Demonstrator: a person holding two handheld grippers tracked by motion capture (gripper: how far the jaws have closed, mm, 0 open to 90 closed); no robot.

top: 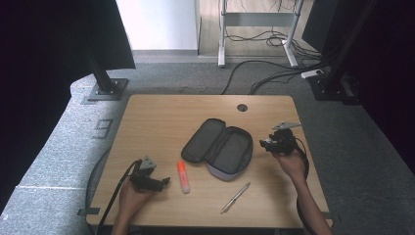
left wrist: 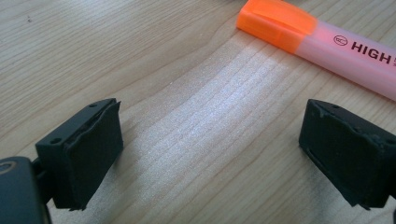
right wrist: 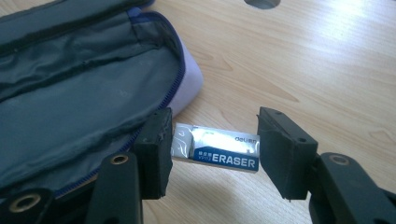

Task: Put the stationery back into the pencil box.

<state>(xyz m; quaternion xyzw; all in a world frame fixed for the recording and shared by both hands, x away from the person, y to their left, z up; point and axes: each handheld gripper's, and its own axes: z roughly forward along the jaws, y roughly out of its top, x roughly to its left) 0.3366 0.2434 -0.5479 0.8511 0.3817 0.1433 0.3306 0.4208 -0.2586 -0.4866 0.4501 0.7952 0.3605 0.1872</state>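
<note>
A white eraser (right wrist: 219,151) in a blue-and-silver sleeve is pinched end to end in my right gripper (right wrist: 212,148), just off the right edge of the open grey pencil case (right wrist: 79,93). In the high view that right gripper (top: 266,143) is at the case's (top: 220,147) right side, held above the table. My left gripper (top: 165,182) lies low at the front left, open, its jaws wide apart over bare wood (left wrist: 210,154). An orange-capped pink highlighter (left wrist: 317,42) lies just beyond its jaws, untouched; in the high view the highlighter (top: 183,177) lies left of the case.
A silver pen (top: 235,197) lies near the front edge, right of the middle. The wooden table (top: 156,117) has a round cable hole (top: 242,107) at the back. Cables and stand legs are on the floor beyond.
</note>
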